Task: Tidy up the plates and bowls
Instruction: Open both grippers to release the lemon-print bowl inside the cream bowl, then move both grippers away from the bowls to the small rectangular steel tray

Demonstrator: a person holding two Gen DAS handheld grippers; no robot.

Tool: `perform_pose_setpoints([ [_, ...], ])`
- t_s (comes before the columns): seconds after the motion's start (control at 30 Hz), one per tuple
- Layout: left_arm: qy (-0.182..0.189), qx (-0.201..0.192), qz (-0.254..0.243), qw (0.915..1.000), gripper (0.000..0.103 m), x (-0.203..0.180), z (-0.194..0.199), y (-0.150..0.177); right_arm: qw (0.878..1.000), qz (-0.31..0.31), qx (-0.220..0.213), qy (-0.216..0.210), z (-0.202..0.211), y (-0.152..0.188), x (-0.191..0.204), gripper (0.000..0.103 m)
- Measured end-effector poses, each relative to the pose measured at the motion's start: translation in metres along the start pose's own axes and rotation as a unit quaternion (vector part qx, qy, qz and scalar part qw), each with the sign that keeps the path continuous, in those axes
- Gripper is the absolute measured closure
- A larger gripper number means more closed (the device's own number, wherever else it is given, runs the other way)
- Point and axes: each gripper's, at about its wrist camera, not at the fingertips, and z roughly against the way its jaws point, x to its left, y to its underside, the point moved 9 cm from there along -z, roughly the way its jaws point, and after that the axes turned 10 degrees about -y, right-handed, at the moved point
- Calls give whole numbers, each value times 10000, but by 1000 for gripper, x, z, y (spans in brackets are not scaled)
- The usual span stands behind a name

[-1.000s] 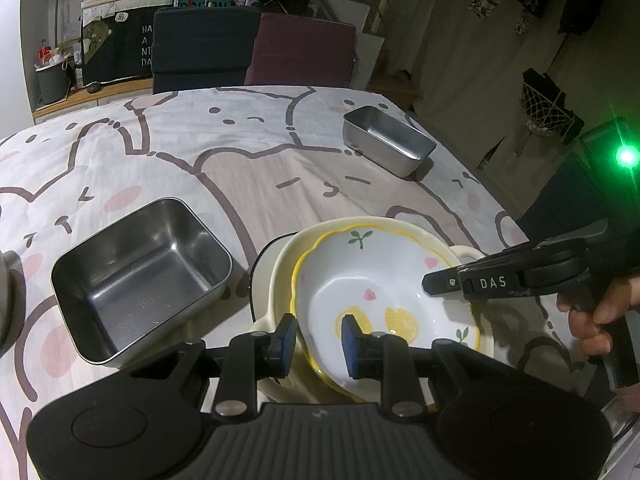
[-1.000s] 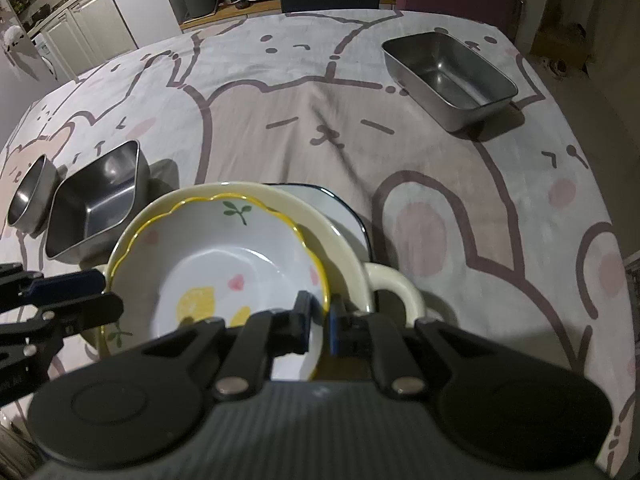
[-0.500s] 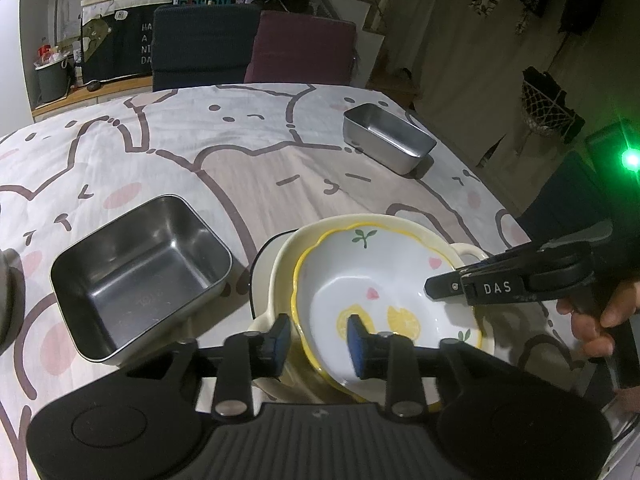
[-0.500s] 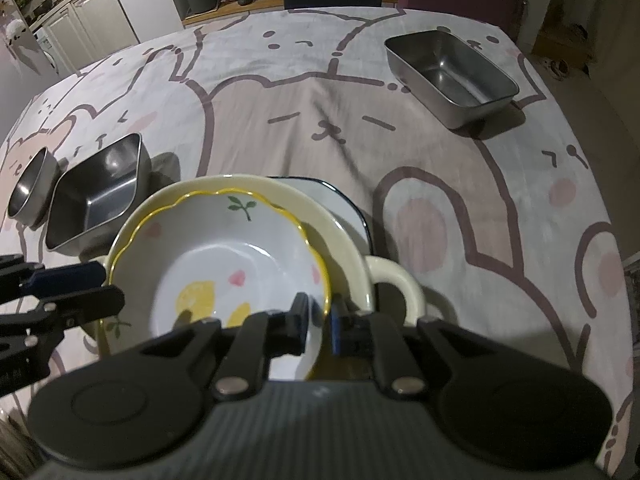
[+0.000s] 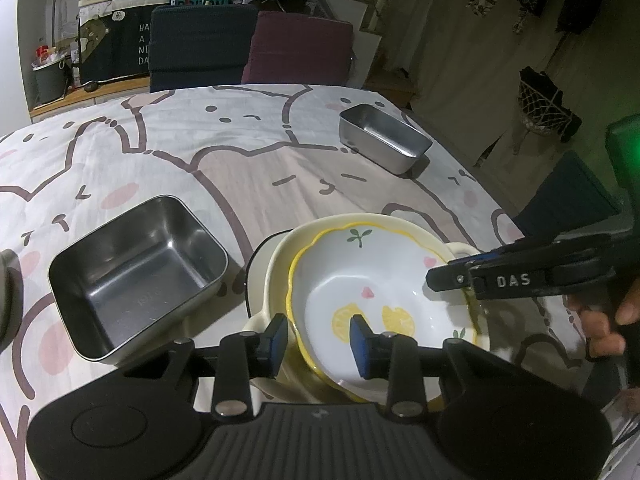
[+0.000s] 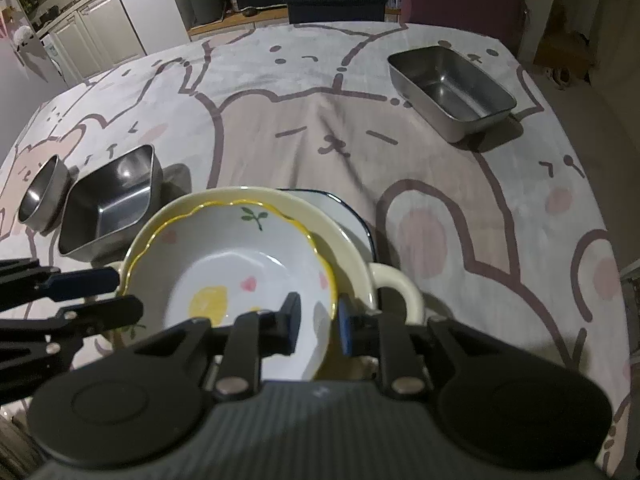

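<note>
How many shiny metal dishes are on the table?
3: a round metal bowl at the left edge, a square metal tin beside it, and a long metal tin far right. More might be hidden.

Bowl (image 6: 240, 256) — white inside, wavy yellow rim, yellow lemon slices, pink hearts, green sprig. Dish (image 6: 352, 256) under it: cream, with cream handle. Plate (image 6: 360, 224) beneath: white, dark blue edge. Tablecloth (image 6: 320, 128) — pale, brown-outlined cartoon animals, pink cheek spots. Tins (image 5: 136, 272) plain silver-grey metal. Gripper pads (image 5: 358, 340) blue on black bodies.
</note>
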Motion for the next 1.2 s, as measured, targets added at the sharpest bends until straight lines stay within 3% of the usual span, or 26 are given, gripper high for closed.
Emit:
perform_pose_setpoints([
  [0.13, 0, -18, 8, 10000, 65, -1, 3, 0, 9998, -13, -179, -84, 14, 0, 3, 64],
  [0.2, -4, -32, 4, 10000, 59, -2, 5, 0, 9995, 36, -296, -89, 22, 1, 6, 57],
  [0.3, -4, -50, 8, 10000, 44, -1, 8, 0, 9990, 91, -424, -51, 34, 4, 8, 48],
  [0.37, -4, -78, 20, 10000, 24, -1, 11, 0, 9987, 115, -504, 7, 41, 6, 7, 39],
  [0.47, -7, -161, 22, 9999, 8, 0, 18, -1, 9980, 89, -631, 40, 52, 9, 5, 25],
  [0.53, -11, -235, 41, 9997, 3, 1, 24, -2, 9974, 73, -714, 96, 60, 11, 4, 19],
  [0.67, 4, -464, 107, 9989, 0, 5, 40, -6, 9954, 115, -935, 179, 76, 15, 6, 0],
  [0.97, -330, -889, 433, 9945, 0, 39, 73, -17, 9896, 205, -1426, 21, 99, 5, 24, 1],
  [1.2, -767, -828, 1208, 9862, 0, 95, 77, -18, 9871, 529, -1495, -196, 85, -29, 53, 1],
])
